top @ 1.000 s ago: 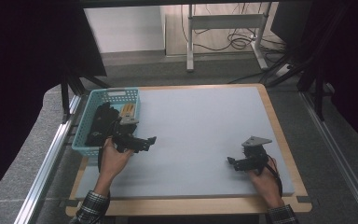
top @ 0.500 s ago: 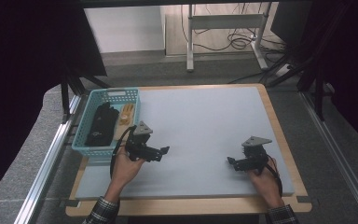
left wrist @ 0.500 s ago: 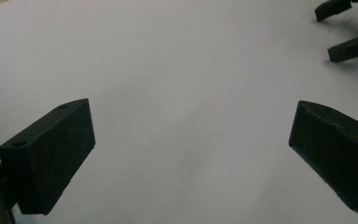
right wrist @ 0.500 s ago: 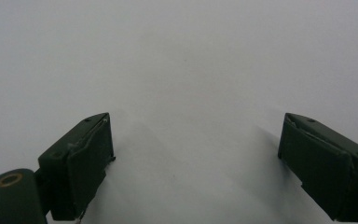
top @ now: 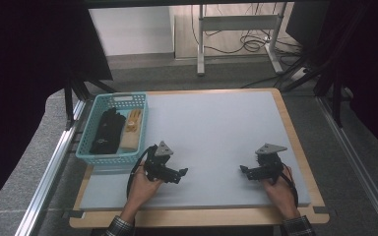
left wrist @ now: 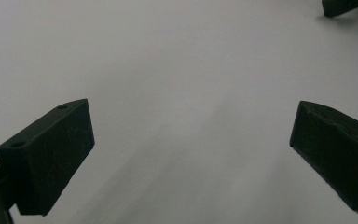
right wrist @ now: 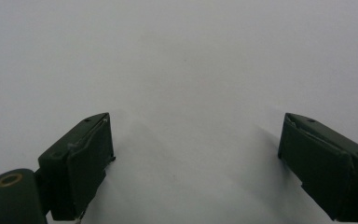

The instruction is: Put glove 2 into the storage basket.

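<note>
My left gripper (top: 181, 173) rests low over the grey mat (top: 211, 128) near its front left, just right of the basket. Its jaws stand wide apart over bare mat in the left gripper view (left wrist: 193, 154), with nothing between them. My right gripper (top: 243, 170) sits at the front right of the mat, pointing left. It is open too, and its jaws frame bare mat in the right gripper view (right wrist: 196, 163). A tip of the right gripper's jaw (left wrist: 342, 6) shows at the top right of the left gripper view.
A teal basket (top: 112, 156) stands at the left edge of the mat; a black glove-like item (top: 107, 130) and a tan one (top: 132, 129) lie inside. The mat lies on a wooden board (top: 197, 216). Beyond the table are a metal stand (top: 236, 22) and cables on the floor.
My left gripper has moved from the basket's edge rightward and toward the person, onto the mat. The right gripper has stayed put.
</note>
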Motion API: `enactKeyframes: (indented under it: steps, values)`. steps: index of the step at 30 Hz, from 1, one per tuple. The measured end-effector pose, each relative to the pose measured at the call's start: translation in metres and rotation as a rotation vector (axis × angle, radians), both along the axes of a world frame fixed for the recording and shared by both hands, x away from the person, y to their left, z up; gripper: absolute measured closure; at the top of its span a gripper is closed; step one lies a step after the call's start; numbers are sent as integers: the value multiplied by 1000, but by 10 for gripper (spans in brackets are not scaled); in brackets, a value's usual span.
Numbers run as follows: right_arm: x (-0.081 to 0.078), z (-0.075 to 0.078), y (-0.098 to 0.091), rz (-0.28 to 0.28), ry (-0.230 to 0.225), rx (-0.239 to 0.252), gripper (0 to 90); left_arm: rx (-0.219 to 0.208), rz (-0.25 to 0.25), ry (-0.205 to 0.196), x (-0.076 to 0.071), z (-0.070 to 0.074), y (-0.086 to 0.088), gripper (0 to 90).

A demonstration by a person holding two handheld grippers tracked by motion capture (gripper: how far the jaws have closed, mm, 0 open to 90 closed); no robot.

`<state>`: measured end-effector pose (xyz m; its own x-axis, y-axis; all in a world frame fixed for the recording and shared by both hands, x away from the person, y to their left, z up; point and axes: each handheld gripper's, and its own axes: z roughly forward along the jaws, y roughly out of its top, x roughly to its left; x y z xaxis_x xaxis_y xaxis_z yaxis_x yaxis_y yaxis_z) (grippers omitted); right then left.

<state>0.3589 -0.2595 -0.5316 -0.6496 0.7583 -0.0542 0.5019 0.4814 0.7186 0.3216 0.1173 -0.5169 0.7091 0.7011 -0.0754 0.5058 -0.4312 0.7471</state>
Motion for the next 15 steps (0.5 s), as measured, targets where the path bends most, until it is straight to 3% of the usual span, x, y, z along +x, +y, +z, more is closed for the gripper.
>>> enactKeyframes:
  steps: [8, 11, 12, 15]
  values:
    - [0, 0, 0, 0, 0, -1, 98, 48, 2, 24, -3, -25, -1, 0]
    - [0, 0, 0, 0, 0, 0, 98, 63, 8, 25, -3, -29, -1, 0]
    - [0, 0, 0, 0, 0, 0, 98, 87, 17, 29, -3, -30, -2, 0]
    - [0, 0, 0, 0, 0, 0, 98, 91, 15, 31, -3, -30, -3, 0]
